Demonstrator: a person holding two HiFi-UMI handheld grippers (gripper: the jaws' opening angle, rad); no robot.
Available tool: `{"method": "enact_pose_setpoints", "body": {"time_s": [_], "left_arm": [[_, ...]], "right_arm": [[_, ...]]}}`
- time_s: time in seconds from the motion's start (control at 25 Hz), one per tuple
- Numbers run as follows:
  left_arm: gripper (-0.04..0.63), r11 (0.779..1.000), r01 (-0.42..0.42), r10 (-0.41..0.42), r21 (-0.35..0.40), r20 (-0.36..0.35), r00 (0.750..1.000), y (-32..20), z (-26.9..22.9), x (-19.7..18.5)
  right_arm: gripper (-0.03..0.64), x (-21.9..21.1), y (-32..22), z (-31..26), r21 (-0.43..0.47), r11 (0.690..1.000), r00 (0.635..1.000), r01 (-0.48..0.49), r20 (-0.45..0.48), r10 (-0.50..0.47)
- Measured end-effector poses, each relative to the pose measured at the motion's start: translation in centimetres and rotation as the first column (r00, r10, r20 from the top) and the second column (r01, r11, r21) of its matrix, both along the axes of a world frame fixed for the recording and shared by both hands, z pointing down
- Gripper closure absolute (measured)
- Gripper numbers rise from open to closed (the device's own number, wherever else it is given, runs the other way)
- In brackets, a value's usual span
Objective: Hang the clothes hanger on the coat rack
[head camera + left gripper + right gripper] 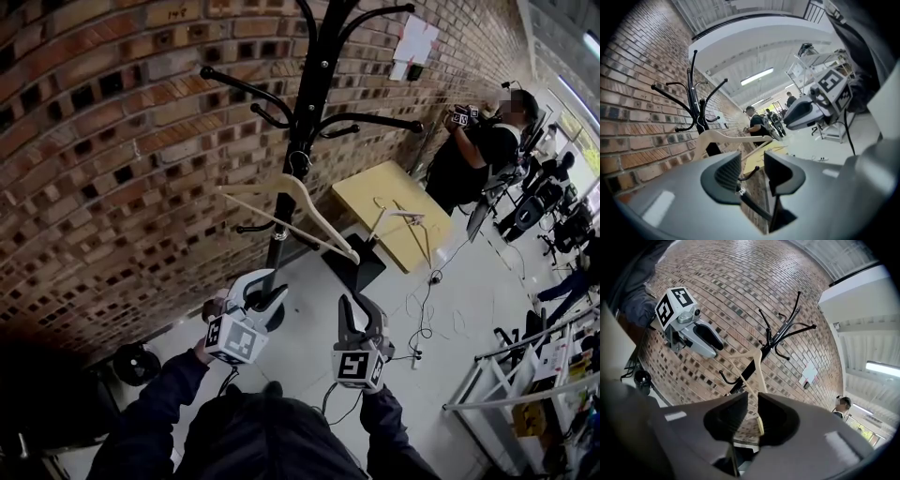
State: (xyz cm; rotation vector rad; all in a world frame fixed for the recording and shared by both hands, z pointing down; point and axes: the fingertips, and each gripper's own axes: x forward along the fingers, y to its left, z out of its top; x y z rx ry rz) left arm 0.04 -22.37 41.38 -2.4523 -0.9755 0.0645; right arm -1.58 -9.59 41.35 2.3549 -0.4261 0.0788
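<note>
Hanger (281, 184): hooked on the coat rack (305, 94), its right arm slanting nearer.
Right gripper (362, 305): held level, jaws narrowly apart around the hanger's right tip.
Left gripper (267, 298): level beside the pole, jaws apart, empty.

The coat rack (307, 94) stood against the brick wall (103, 141), with the hanger (323, 216) hung on it. Before the rack were the left tool (267, 296) and, to its right, the right tool (361, 305). Behind them to the right, a desk (370, 192) bore a second hanger (398, 216).
</note>
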Motion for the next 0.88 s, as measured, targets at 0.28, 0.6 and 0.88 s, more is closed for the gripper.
{"method": "enact_pose_setpoints", "body": {"time_s": [0.28, 0.6, 0.88], "left_arm": [[0.434, 1.0, 0.009, -0.009, 0.004, -0.004, 1.0, -0.5, -0.2, -0.3], [0.434, 1.0, 0.011, -0.011, 0.008, -0.006, 1.0, -0.6, -0.1, -0.3], [0.434, 1.0, 0.006, -0.006, 0.022, -0.015, 1.0, -0.6, 0.1, -0.1]], "right_arm": [[0.555, -0.2, -0.7, -0.2, 0.001, 1.0, 1.0, 0.015, -0.004, -0.015], [0.561, 0.0, -1.2, -0.5, 0.001, 1.0, 1.0, 0.025, -0.012, -0.025], [0.571, -0.1, -1.4, -0.9, -0.016, 0.999, 1.0, 0.031, -0.004, -0.031]]}}
